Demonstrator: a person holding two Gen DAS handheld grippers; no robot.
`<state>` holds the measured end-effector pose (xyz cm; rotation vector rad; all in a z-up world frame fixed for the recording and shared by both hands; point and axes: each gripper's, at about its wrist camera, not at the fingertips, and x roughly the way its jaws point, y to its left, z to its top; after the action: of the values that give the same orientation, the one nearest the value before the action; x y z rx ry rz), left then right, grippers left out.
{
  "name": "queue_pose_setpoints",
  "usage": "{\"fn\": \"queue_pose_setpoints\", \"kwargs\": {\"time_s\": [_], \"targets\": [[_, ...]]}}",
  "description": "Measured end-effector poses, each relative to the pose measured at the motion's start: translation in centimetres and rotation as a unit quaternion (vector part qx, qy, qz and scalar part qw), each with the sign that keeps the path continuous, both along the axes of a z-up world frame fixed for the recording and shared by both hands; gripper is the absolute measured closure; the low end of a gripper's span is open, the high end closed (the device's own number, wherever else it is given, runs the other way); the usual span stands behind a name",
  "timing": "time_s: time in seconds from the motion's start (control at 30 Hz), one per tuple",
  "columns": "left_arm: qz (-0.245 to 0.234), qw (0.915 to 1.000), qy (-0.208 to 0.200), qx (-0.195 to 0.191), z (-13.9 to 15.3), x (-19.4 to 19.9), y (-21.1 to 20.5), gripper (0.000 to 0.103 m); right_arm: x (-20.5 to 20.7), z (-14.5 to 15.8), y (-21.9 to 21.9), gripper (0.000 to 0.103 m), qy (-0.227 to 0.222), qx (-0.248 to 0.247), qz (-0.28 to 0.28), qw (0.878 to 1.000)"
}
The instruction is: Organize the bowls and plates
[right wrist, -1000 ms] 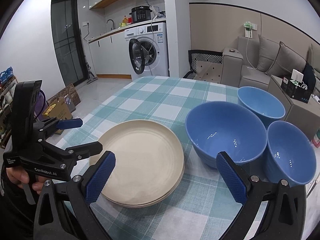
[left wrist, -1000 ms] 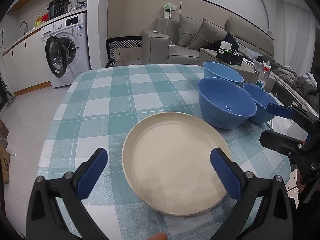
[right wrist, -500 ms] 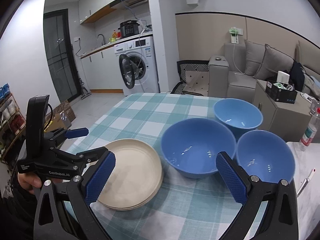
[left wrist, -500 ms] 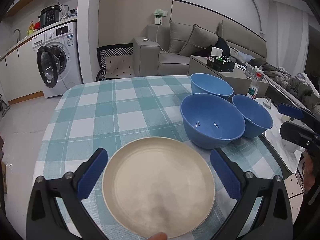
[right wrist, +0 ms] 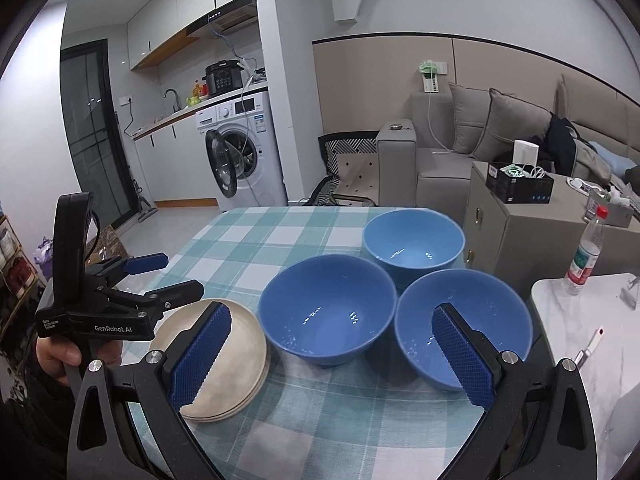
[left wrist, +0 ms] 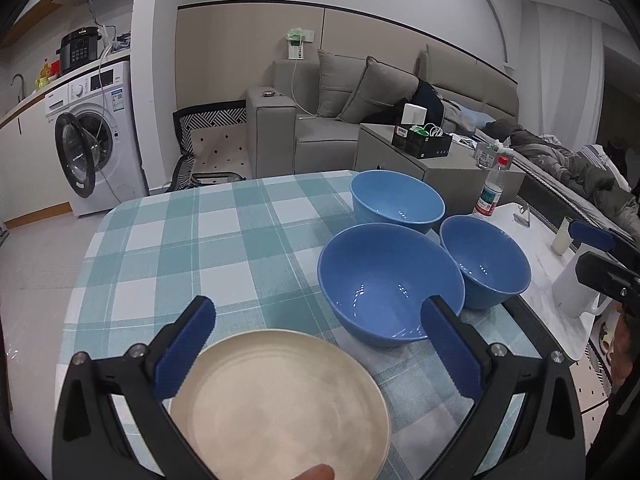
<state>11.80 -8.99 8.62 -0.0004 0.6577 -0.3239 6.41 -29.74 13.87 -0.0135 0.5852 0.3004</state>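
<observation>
Both grippers (left wrist: 316, 344) (right wrist: 332, 352) agape, empty; only right view shows plates (right wrist: 240, 356) stacked

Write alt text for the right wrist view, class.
Three empty blue bowls cluster on a checked tablecloth beside stacked cream plates. The open right gripper frames them; the left gripper, also open, hovers beside the plates.

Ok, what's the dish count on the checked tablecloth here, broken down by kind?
Blue bowls: 3, the nearest left, the nearest right and the far one.
Cream plates, in a stack: at least 2, going by the edges in the right wrist view; the exact count is unclear.
Total: at least 5 dishes.
</observation>
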Motion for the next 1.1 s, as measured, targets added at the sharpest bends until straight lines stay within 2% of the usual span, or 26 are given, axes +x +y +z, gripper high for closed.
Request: {"fn": "queue_pose_setpoints", "kwargs": {"time_s": [0.33, 0.7, 1.1], "targets": [[-0.006, 0.9999, -0.009, 0.003, 1.6, 2.1, -1.9, 0.000, 1.1, 1.7, -2.9, 0.001, -0.004, 0.002, -0.025, 1.000], [-0.011, 0.9999, 0.001, -0.007, 2.3, 5.0, -3.1, 0.000, 3.5, 3.4, -4.7, 0.001, -0.007, 0.001, -0.046, 0.999], [-0.006, 1.0000, 0.006, 0.004, 2.1, 8.0, -4.6, 0.000, 6.5, 3.2, -6.4, 0.001, 0.008, 0.000, -0.067, 0.998]]}}
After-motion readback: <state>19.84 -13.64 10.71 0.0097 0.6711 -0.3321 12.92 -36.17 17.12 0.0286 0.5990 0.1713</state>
